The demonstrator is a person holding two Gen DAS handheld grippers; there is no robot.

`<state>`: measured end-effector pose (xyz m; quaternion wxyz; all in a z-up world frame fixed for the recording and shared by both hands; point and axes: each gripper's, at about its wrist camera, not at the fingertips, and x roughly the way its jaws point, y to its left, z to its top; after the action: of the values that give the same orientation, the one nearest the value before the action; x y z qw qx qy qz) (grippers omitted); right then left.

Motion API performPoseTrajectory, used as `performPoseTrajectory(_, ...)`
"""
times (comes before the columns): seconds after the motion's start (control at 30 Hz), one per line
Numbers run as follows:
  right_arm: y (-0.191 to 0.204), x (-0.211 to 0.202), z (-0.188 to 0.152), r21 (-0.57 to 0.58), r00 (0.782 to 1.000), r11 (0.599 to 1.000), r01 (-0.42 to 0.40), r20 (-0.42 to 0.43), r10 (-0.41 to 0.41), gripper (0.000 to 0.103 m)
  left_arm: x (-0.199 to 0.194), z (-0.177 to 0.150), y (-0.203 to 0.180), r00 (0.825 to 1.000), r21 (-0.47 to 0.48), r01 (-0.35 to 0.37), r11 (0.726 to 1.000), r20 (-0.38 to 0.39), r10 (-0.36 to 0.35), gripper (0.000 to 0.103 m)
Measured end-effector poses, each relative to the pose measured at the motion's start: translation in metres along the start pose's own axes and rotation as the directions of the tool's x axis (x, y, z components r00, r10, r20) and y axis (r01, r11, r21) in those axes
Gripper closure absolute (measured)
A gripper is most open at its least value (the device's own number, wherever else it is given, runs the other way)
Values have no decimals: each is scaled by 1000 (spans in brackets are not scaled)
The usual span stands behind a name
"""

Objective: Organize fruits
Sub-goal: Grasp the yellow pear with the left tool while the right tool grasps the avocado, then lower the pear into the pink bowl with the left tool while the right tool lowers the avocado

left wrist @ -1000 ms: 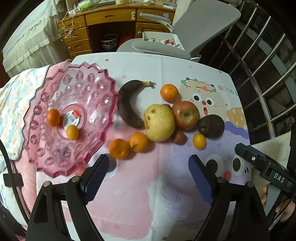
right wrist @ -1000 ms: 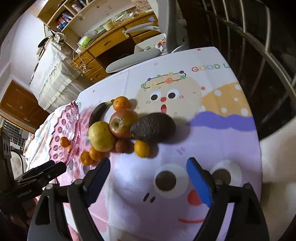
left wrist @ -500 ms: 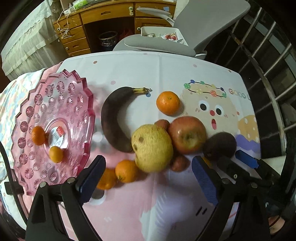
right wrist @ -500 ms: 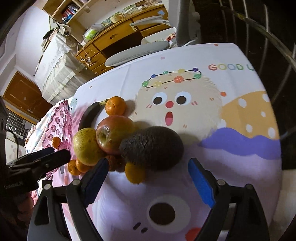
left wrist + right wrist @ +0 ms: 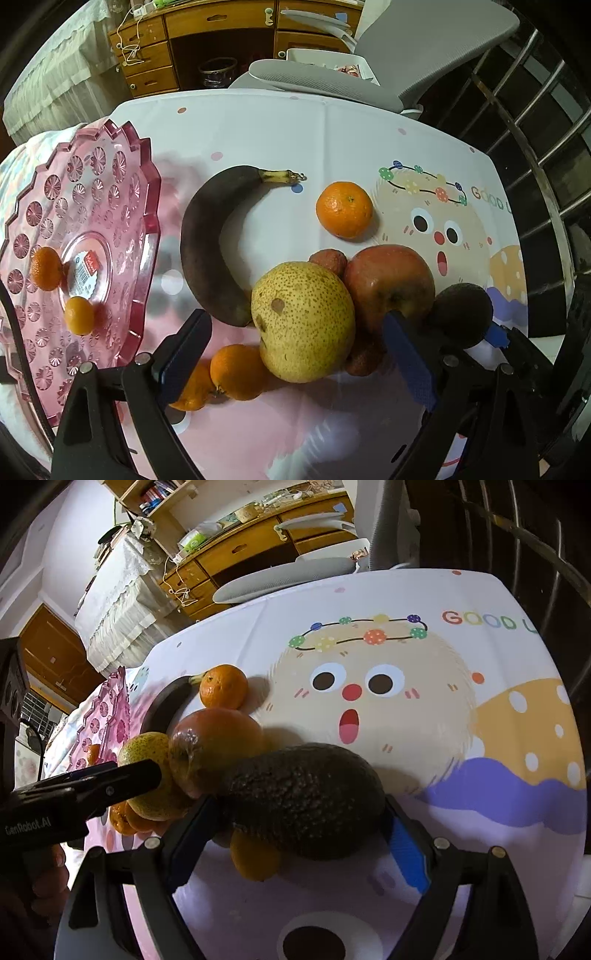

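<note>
A speckled yellow pear [image 5: 303, 321] lies between the wide fingers of my left gripper [image 5: 295, 356]. Its jaws are closing slightly and the pads stand clear of the fruit. Beside the pear sit a red apple [image 5: 388, 280], a dark avocado [image 5: 461, 310], a blackened banana [image 5: 207, 251], an orange [image 5: 343, 208] and small oranges [image 5: 236, 371]. My right gripper [image 5: 295, 836] is open, with the avocado [image 5: 303, 794] between its fingertips, nearly filling the gap. The pink plate [image 5: 110, 166] at the left holds two small oranges [image 5: 46, 267].
A cartoon tablecloth [image 5: 406, 709] covers the table. A grey office chair [image 5: 406, 48] and a wooden desk [image 5: 221, 29] stand beyond the far edge. A metal railing [image 5: 535, 110] runs along the right. One left-gripper finger [image 5: 110, 782] reaches in beside the pear [image 5: 147, 753].
Both grippers have come down and forward onto the fruit pile. The left now straddles the pear, the right the avocado. The fruit has not moved.
</note>
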<state>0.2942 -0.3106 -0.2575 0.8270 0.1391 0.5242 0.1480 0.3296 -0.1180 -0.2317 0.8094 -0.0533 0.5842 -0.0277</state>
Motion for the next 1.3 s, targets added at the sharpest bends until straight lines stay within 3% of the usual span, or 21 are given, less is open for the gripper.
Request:
performPoseTrajectory(0.3,2,1,2,-16,1000,1000,8,18,-8,16,8,1,6,999,-36,54,998,11,-53,26)
performPoseTrajectory(0.37,2,1,2,-12,1000,1000,7,13,-7,17,7,0,7,996,-43,83,996,18,-82,36)
performPoseTrajectory(0.5,0,0,1,-7,1000,1000,5,7,-5,17,4,-1,8,996,-54,90,994,29,-88,46)
performPoseTrajectory(0.93,-13,-8,-4,90,999,996,6,-35,-3,17,-5,-4,13,993,-82,116,990,28,-114,48)
performPoseTrajectory(1.3,-22,-46,-12,168,998,984,65,-15,-64,17,-51,-8,24,982,-84,175,981,87,-168,48)
